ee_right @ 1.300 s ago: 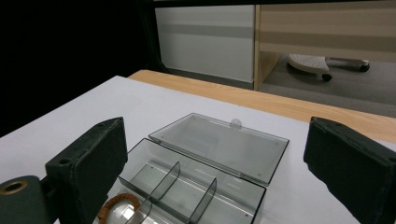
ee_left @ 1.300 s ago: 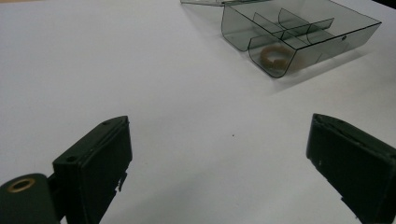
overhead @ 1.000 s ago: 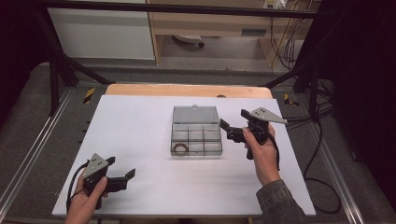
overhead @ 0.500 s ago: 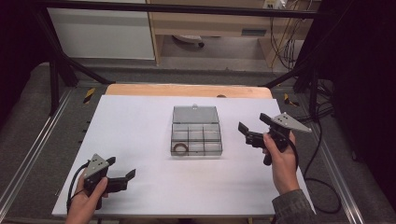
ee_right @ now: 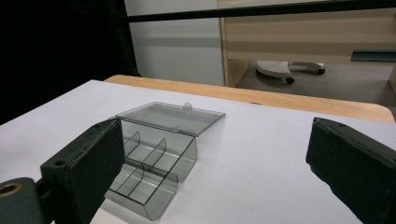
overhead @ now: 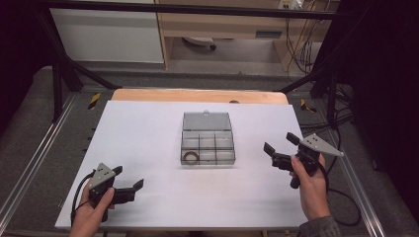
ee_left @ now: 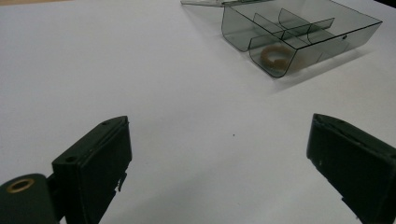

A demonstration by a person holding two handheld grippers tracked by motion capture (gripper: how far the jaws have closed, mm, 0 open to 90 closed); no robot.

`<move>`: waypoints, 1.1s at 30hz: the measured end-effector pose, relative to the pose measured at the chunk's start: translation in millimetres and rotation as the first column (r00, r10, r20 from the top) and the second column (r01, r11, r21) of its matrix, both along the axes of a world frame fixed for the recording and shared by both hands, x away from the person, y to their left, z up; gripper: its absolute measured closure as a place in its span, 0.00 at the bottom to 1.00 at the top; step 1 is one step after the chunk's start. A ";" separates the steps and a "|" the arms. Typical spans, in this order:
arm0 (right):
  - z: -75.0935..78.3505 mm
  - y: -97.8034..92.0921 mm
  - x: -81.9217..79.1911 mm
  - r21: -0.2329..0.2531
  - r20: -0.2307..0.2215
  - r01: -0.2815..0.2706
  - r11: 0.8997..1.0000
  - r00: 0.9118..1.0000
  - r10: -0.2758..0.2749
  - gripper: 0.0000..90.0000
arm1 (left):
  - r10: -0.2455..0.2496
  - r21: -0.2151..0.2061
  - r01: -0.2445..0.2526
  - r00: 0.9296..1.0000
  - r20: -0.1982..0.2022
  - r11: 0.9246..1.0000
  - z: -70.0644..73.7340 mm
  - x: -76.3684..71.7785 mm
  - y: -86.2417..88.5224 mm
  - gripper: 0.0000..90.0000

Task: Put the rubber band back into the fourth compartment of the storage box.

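Lab: black frame [overhead: 64,74], dangling cables [overhead: 296,34], white-topped table [overhead: 148,133].

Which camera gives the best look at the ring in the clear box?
The left gripper view: the ring sits large in the near corner compartment of the box. The high view shows it small. In the right gripper view I cannot make it out.

Ring [overhead: 191,157] in box [overhead: 207,146] front-left compartment, box mid-table [overhead: 148,133].
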State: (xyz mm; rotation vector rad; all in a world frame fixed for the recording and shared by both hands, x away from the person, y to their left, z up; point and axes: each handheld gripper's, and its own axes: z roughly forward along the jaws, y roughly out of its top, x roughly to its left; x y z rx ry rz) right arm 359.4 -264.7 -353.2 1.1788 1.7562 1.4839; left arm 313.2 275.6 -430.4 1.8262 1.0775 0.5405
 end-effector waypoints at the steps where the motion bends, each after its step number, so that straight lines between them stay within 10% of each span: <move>1: -1.6 -1.4 -2.1 0.001 -0.001 0.002 1.000 1.000 -0.002 0.06 | 0.000 0.000 0.000 1.000 0.000 1.000 0.0 0.0 0.0 0.07; 33: -60.4 -6.7 -28.1 -0.078 -0.048 -0.012 0.997 0.999 0.008 0.03 | -0.003 -0.001 0.003 1.000 0.009 1.000 0.7 -0.4 0.6 0.07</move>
